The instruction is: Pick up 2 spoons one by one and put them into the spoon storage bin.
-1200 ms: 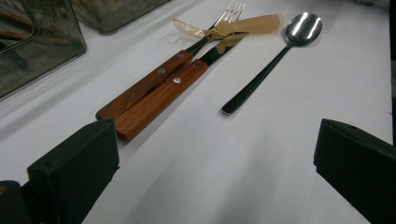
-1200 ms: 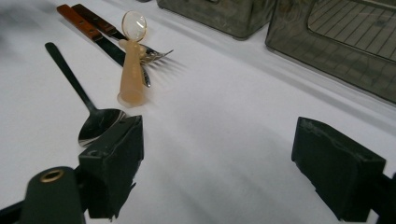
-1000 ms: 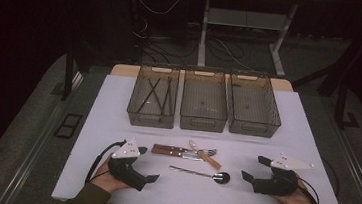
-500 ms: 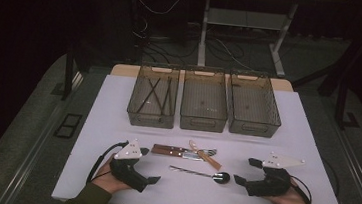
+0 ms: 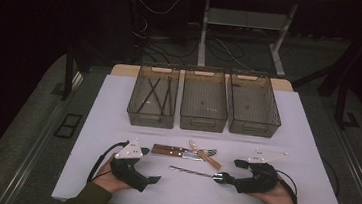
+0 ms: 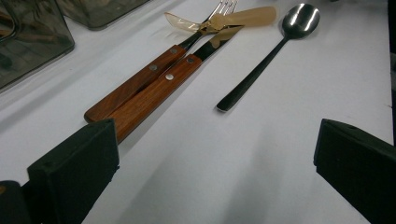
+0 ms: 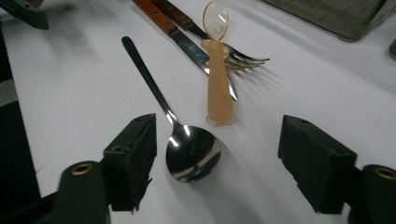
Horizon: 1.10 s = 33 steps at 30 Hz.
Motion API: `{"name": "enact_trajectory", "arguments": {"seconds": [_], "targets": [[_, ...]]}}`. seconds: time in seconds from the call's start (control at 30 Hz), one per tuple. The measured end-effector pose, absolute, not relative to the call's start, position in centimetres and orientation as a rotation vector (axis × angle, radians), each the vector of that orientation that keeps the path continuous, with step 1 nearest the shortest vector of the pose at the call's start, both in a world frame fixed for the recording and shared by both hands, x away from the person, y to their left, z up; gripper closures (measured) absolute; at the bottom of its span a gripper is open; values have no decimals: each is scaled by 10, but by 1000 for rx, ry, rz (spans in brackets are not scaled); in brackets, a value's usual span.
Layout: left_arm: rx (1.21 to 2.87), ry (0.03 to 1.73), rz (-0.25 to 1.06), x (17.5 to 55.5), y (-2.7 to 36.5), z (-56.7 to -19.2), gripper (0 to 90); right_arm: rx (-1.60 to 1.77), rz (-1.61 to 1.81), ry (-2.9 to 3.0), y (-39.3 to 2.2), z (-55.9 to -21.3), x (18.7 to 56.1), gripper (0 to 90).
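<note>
A: Where's the spoon (image 7: 191,151) right now?

B: Flat on the white bench (image 5: 310,144), bowl toward the right gripper (image 5: 225,178), handle running away to the left. In the right gripper view the bowl lies between the two fingers (image 7: 133,156), nearer the left one, and neither pad presses on it. The jaws have just been closing in around it but stand parted, nothing gripped yet.

A: And the left gripper (image 5: 154,180)?

B: Released, jaws wide apart over bare bench, just short of the two wooden-handled pieces (image 6: 140,93).

A: How do you reckon the spoon will handle?

B: Polished metal, so stiff, light and probably slippery. It lies very low on the bench, and the bowl is rounded, so pads closing on it could skid off the curve or push it along.

A: Better spot to grab?

B: I'd say the neck, where the bowl narrows into the handle. It's straighter-sided there, and still close to the balance point. Squeeze across the width, fingertips down on the bench.

A: Anything in the way?

B: The amber plastic spoon (image 7: 218,84) lies just beside the bowl, across the fork (image 7: 233,58) and knife (image 7: 198,51). Three trays (image 5: 204,101) sit well behind.
</note>
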<state>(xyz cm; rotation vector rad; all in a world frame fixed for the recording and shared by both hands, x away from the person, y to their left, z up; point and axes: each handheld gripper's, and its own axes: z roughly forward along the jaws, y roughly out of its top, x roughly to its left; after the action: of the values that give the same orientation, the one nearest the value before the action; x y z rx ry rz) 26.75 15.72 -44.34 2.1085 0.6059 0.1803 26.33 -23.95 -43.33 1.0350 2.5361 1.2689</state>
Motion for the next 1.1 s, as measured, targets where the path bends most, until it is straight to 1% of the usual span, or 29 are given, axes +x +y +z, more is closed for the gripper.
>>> {"name": "enact_trajectory", "arguments": {"seconds": [0.03, 0.17, 0.6, 0.7, 1.1], "targets": [[2110, 605, 180, 268, 157, -443, 0, 1029, 1273, 2557, -239, -434, 265, 365], [2107, 612, 181, 268, 158, -443, 0, 1036, 1247, 2606, -235, -438, 267, 422], [2106, 615, 178, 268, 158, -444, 0, 1008, 1172, 2684, -226, -448, 270, 529], [2106, 613, 179, 268, 158, -444, 0, 982, 1169, 2683, -226, -449, 269, 566], [2104, 614, 178, 268, 158, -444, 0, 851, 1130, 2708, -223, -448, 262, 653]]}}
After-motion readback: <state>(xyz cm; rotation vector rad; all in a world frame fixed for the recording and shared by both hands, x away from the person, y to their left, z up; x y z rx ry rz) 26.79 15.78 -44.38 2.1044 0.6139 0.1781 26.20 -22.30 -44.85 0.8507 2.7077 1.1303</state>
